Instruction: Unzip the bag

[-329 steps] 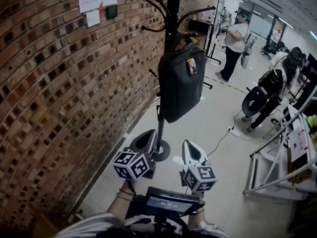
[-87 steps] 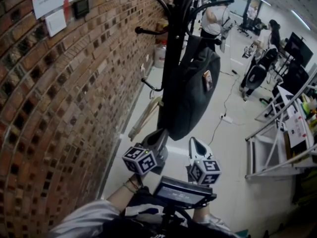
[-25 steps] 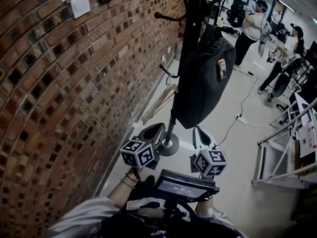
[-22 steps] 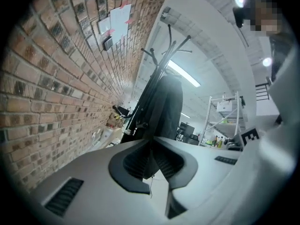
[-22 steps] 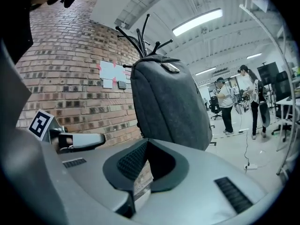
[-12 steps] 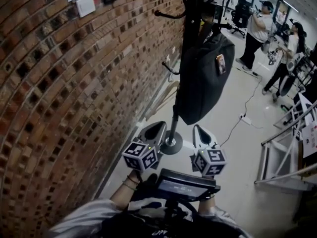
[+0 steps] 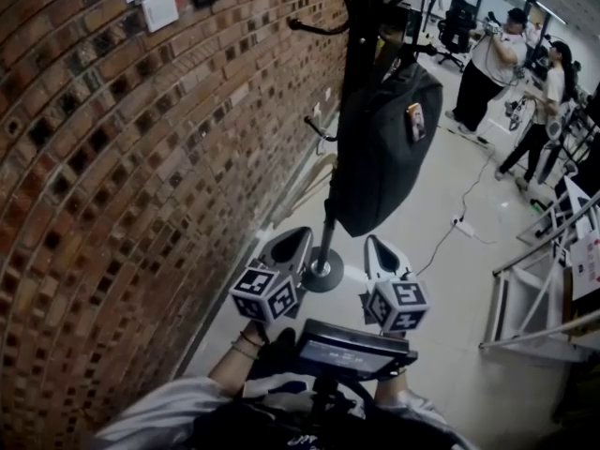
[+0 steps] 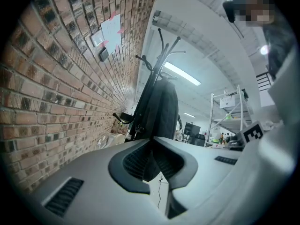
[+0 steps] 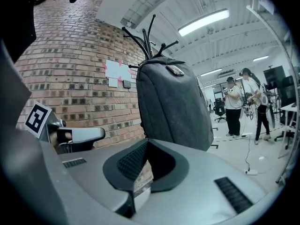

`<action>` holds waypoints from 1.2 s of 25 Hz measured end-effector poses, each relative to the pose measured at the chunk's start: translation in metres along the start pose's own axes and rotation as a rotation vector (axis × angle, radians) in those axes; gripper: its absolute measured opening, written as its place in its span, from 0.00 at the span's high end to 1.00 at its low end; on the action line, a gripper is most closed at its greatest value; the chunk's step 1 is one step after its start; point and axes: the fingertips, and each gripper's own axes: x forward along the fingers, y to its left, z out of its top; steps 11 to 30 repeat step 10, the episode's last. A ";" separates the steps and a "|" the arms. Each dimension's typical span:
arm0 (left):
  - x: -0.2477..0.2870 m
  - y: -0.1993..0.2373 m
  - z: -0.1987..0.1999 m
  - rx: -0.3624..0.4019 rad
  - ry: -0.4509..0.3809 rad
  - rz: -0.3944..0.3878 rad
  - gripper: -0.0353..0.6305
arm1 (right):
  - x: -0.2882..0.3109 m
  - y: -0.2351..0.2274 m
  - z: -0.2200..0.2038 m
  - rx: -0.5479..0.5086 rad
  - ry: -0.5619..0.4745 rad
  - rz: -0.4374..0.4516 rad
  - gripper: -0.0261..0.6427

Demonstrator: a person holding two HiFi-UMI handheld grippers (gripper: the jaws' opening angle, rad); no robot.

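Bag (image 7: pixel 380 148) hangs on a coat rack (image 7: pixel 324 268) beside the brick wall (image 7: pixel 112 157), with open floor (image 7: pixel 441 336) on its right. Left tool (image 7: pixel 297 236) and right tool (image 7: pixel 375 243) sit below it, jaws together, holding nothing. The right gripper view shows its wide side; the left, a thin edge.

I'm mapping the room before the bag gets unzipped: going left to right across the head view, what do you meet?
brick wall → black bag → person in a white top → second person
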 end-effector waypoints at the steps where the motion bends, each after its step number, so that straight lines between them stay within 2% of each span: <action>1: 0.000 0.001 0.000 -0.003 0.004 0.006 0.92 | 0.001 -0.001 -0.001 -0.001 0.002 0.001 0.98; 30: 0.007 0.003 0.002 0.007 -0.003 0.001 0.92 | 0.004 -0.002 0.001 -0.008 -0.007 0.014 0.98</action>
